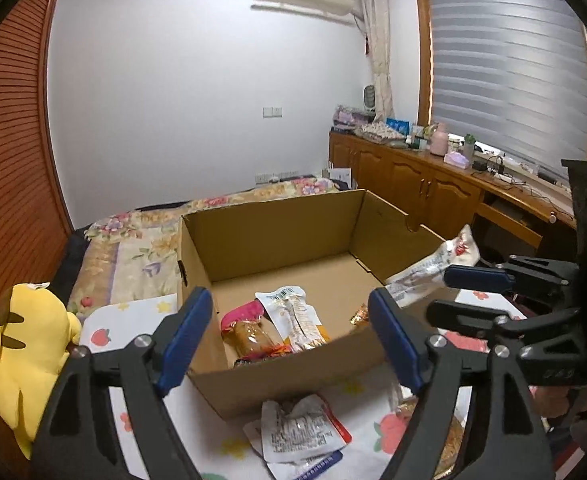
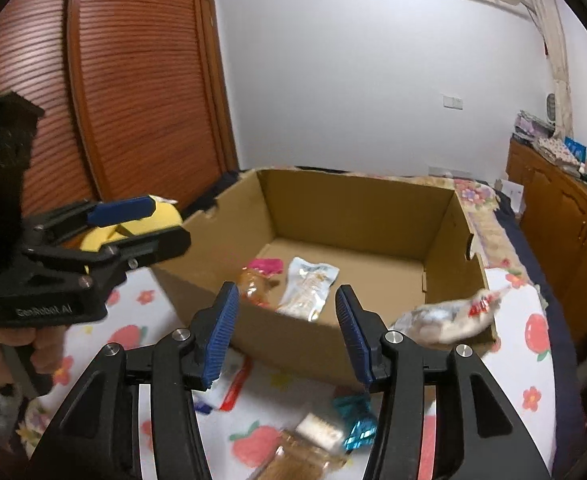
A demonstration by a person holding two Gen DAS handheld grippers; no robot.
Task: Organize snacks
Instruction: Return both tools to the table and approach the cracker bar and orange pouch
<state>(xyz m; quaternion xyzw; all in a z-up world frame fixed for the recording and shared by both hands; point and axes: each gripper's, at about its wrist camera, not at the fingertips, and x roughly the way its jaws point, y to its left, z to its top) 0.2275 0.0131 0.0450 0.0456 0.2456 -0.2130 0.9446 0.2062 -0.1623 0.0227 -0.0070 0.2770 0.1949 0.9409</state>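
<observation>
An open cardboard box [image 1: 269,232] [image 2: 357,212] stands on the bed. Inside lie a white snack packet [image 1: 297,316] [image 2: 309,288] and a pink-topped brown snack [image 1: 249,328] [image 2: 259,276]. A white and red snack bag [image 1: 433,266] [image 2: 449,316] is blurred in mid-air by the box's right corner, touching neither gripper. My left gripper [image 1: 293,336] [image 2: 149,220] is open and empty over the box's near wall. My right gripper [image 2: 289,332] [image 1: 453,292] is open and empty at the box's near right side. A crumpled white and red packet [image 1: 305,432] lies before the box.
A teal wrapper [image 2: 355,420] and brown snack packs [image 2: 305,456] lie on the fruit-print cloth [image 2: 533,360]. A yellow plush toy [image 1: 17,356] sits at the left. Wooden wardrobe doors [image 2: 141,80] stand left, wooden cabinets [image 1: 425,184] right.
</observation>
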